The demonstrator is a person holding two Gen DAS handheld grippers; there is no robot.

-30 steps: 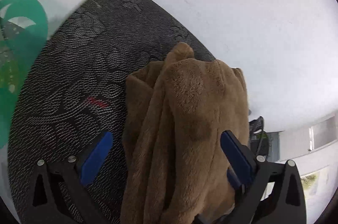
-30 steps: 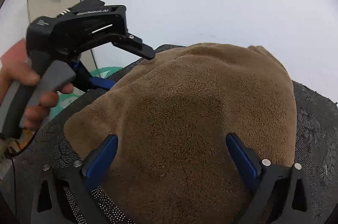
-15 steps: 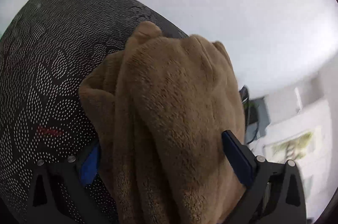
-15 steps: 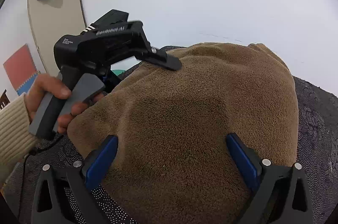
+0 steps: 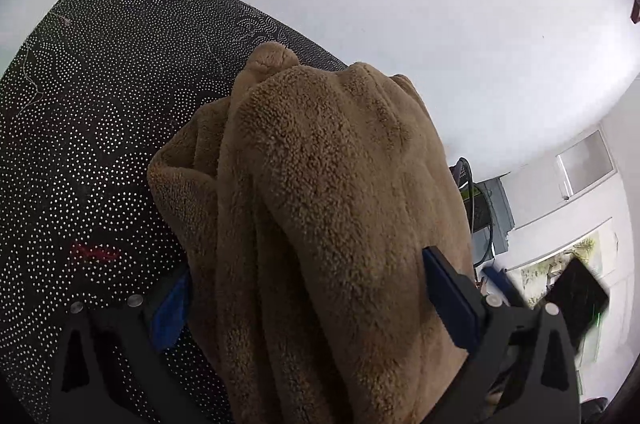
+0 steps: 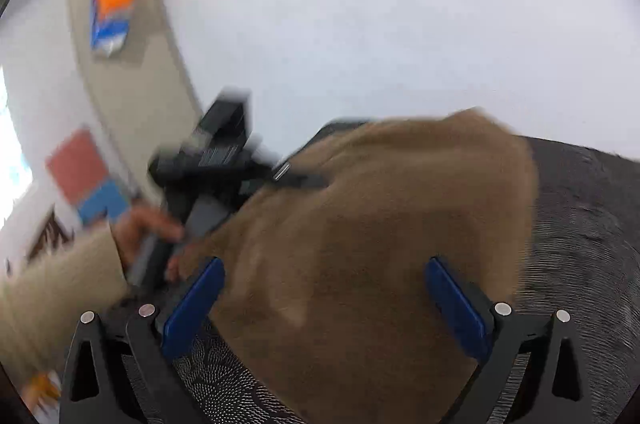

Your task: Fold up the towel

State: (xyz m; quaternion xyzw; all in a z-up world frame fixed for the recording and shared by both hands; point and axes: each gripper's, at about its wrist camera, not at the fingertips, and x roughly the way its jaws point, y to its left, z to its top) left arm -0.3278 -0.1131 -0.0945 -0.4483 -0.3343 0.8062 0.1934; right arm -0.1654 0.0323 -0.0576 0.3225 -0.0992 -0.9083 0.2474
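A brown fluffy towel (image 5: 328,184) lies bunched in thick folds on a black dotted mat (image 5: 100,112). My left gripper (image 5: 312,304) is open, with its blue pads wide apart on either side of the folded bulk. My right gripper (image 6: 326,304) is also open, and the towel (image 6: 380,232) fills the gap between its pads. The right wrist view is motion-blurred. In it the left gripper's black body (image 6: 224,164) sits at the towel's left edge, held by a hand (image 6: 148,228) in a beige sleeve. The towel's far edges are hidden under its own folds.
The mat (image 6: 580,224) lies on a white table (image 5: 400,4). At the right edge of the left wrist view there is a blurred dark object (image 5: 576,296), with room furniture (image 5: 484,208) behind it. An orange and blue packet (image 6: 112,4) and red and blue squares (image 6: 80,168) lie off to the left.
The left gripper has pushed further in around the towel, and the green object has left its view. The right wrist view has swung and blurred. The hand and left gripper now look closer to the towel.
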